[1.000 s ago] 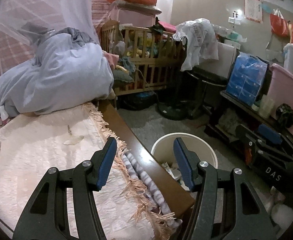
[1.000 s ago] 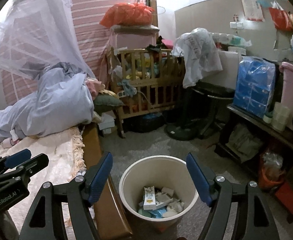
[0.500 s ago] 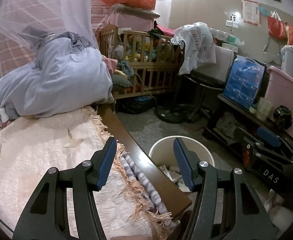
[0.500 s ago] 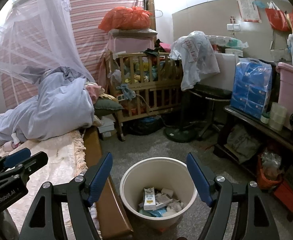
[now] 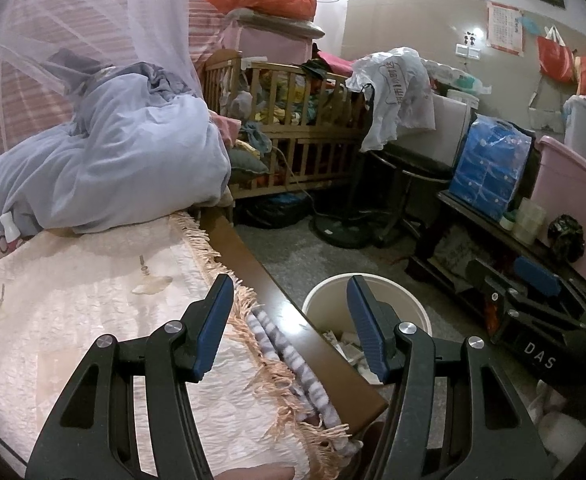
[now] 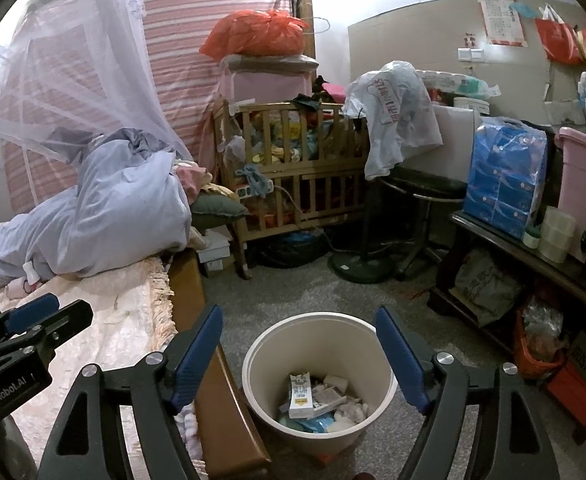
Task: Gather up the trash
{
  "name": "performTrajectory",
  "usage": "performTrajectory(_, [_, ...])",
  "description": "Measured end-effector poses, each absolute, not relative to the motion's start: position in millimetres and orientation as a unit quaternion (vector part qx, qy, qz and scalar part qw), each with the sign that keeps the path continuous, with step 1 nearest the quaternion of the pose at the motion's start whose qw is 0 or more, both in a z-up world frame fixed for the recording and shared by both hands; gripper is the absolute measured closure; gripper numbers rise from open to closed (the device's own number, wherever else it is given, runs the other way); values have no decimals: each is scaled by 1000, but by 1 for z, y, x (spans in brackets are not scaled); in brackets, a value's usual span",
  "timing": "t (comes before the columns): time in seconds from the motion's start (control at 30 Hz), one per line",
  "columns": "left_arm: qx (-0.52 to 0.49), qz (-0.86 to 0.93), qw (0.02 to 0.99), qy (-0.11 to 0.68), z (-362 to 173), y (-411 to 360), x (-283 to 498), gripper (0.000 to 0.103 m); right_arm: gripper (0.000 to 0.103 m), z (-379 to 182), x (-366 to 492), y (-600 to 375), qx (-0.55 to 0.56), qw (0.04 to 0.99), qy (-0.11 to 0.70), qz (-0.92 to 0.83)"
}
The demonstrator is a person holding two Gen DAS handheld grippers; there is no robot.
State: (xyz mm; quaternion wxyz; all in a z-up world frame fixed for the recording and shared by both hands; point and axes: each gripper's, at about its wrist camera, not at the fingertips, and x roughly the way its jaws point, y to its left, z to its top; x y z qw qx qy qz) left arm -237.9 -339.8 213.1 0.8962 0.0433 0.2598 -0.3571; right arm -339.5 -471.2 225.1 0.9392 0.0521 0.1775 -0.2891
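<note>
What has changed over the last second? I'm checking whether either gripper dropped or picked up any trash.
The right gripper, empty over the round cream plastic trash bin, has just been opening its jaws a little wider, with nothing between them. The left gripper hangs open and empty over the pink fringed bedspread as before. The bin's trash looks unchanged.

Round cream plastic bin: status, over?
Left gripper open, empty, over bed edge. Right gripper open, jaws just widened, nothing between. Round cream plastic bin on floor, cartons and wrappers inside. Nothing blocking.
</note>
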Motion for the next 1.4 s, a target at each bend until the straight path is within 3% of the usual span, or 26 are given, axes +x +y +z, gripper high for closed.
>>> performTrajectory(1.4, [47, -363, 893, 262, 212, -344, -245, 45, 24, 215, -330, -476, 61, 936, 197, -285])
